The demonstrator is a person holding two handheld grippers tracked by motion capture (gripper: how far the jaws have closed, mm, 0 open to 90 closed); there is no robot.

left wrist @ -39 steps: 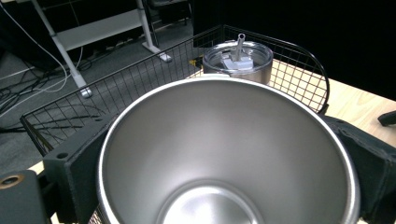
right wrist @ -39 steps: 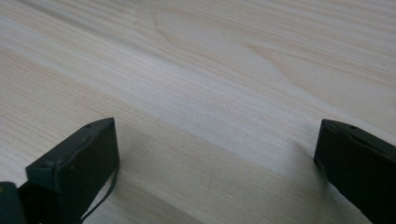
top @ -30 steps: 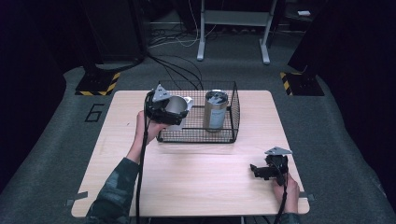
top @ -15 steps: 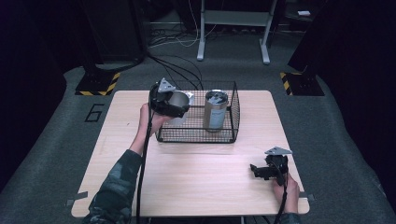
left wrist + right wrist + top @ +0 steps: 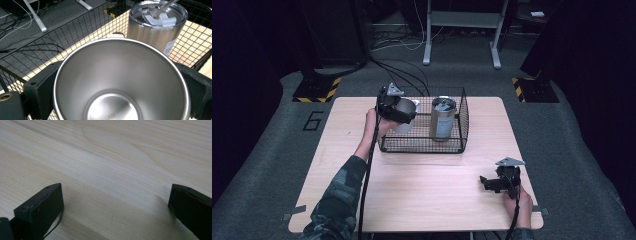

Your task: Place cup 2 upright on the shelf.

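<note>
My left gripper (image 5: 398,111) is shut on an empty steel cup (image 5: 406,124), held at the left end of a black wire basket (image 5: 422,148). In the left gripper view the cup's open mouth (image 5: 117,82) sits between the two black jaws, and its shiny bottom shows. A steel tumbler (image 5: 443,119) with a clear lid stands upright inside the basket, right of the cup; up close, the tumbler (image 5: 156,30) is just beyond the cup's rim. My right gripper (image 5: 498,181) rests open near the table's front right, its jaws wide apart over bare wood (image 5: 112,157).
The basket stands at the back middle of the wooden table (image 5: 422,190). Cables (image 5: 402,75) run over the grey floor behind it. Yellow-black floor plates (image 5: 317,89) lie beyond the far corners.
My left gripper has carried the cup to the right and farther from me, over the basket's left end. The right gripper has stayed still.
</note>
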